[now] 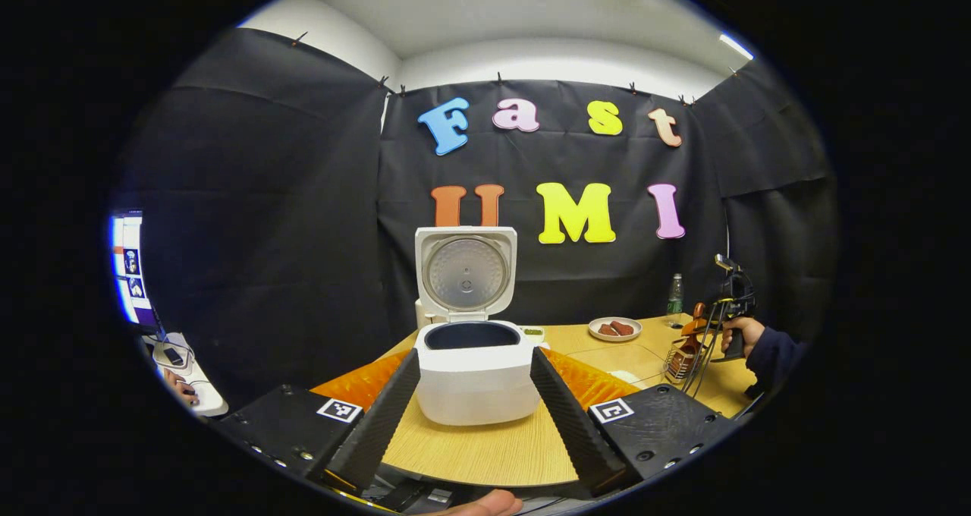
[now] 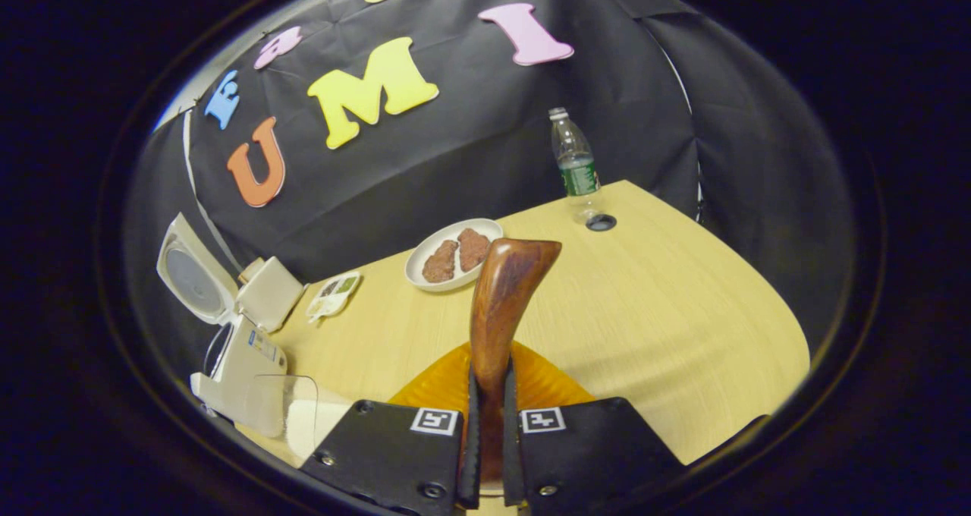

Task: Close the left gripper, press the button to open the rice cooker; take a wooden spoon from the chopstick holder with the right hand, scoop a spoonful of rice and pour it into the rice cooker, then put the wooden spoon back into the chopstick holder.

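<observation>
Spoon is pinched by its handle in the right gripper, fingers nearly together w/ wood between. Holder sits at table's right edge. Cooker is already open; left gripper is spread wide, empty. Spoon should be lifted straight up, kept level, then dipped into rice — rice source can't be made out tbh.

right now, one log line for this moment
cooker: lid open | left gripper: open | right gripper: shut on spoon | rice: not scooped

White rice cooker lid-up on table; brown wooden spoon upright, handle pinched.
</observation>
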Available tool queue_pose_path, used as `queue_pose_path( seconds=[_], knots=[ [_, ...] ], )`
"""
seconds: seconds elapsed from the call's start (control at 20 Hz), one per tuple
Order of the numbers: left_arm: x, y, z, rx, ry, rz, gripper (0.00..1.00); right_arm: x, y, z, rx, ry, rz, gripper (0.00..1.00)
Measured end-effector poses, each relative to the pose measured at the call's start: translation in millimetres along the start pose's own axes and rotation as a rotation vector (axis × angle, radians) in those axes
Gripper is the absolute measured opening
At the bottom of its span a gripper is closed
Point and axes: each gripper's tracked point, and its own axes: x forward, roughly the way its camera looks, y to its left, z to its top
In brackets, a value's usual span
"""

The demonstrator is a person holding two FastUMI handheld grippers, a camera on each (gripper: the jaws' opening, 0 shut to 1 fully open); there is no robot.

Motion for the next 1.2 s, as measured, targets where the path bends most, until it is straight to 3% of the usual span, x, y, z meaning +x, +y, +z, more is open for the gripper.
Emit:
queue_pose_path(
  seconds=[0.3, 0.6, 0.95, 1.2],
  knots=[
    [-8, 3, 11, -0.015, -0.05, 0.013, 0.94, -39, 22, 28, -0.161, -0.129, -0.025, 0.15],
    [-14, 1, 12, -0.001, -0.071, 0.003, 0.94, -84, 82, 45, -0.274, -0.247, 0.009, 0.13],
    [-18, 9, 7, 0.009, -0.069, 0.021, 0.94, -115, 176, 36, -0.394, -0.347, 0.095, 0.13],
    [-15, 10, 1, 0.024, -0.051, 0.047, 0.94, -107, 232, -6, -0.42, -0.4, 0.131, 0.13]
  ],
)
